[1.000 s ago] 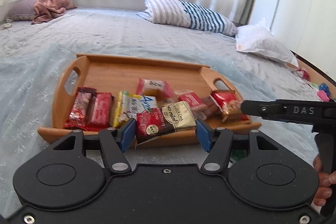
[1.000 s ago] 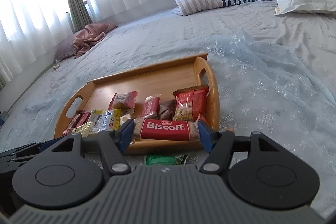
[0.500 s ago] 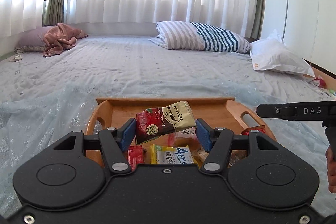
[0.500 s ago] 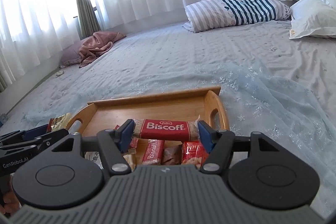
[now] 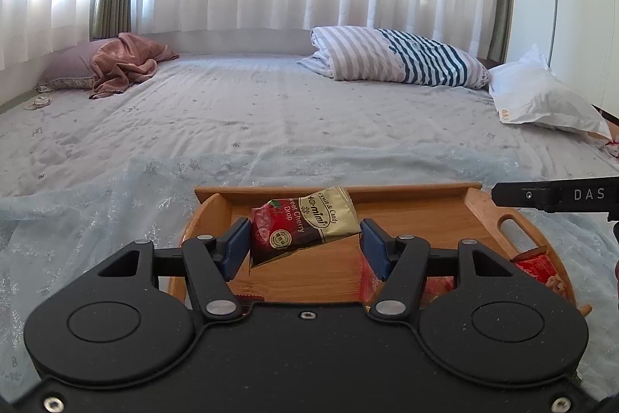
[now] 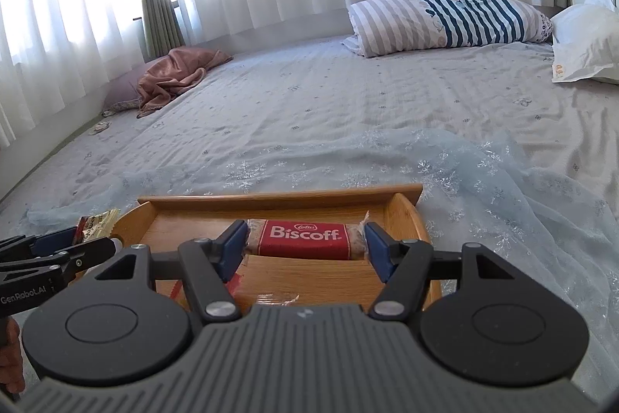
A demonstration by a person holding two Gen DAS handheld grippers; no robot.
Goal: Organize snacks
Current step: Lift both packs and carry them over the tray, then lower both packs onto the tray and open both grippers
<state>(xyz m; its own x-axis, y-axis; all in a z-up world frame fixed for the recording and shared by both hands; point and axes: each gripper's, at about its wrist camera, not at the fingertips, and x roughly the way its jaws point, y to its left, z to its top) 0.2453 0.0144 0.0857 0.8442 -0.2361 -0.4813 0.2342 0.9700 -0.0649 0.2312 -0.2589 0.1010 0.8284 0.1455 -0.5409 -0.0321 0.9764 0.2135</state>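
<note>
blue pads of left gripper clamped on cherry drop packet, tilted, over the wooden tray. right gripper clamped on biscoff bar lengthwise, above same tray. more red snacks at 4 o'clock. beyond, bed; striped pillow at 1 o'clock.

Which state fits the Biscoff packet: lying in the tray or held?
Held: the right tool clamps the Biscoff packet by its ends above the tray.

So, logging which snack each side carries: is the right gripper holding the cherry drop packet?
No, the right gripper is clamped on a red Biscoff packet.
</note>
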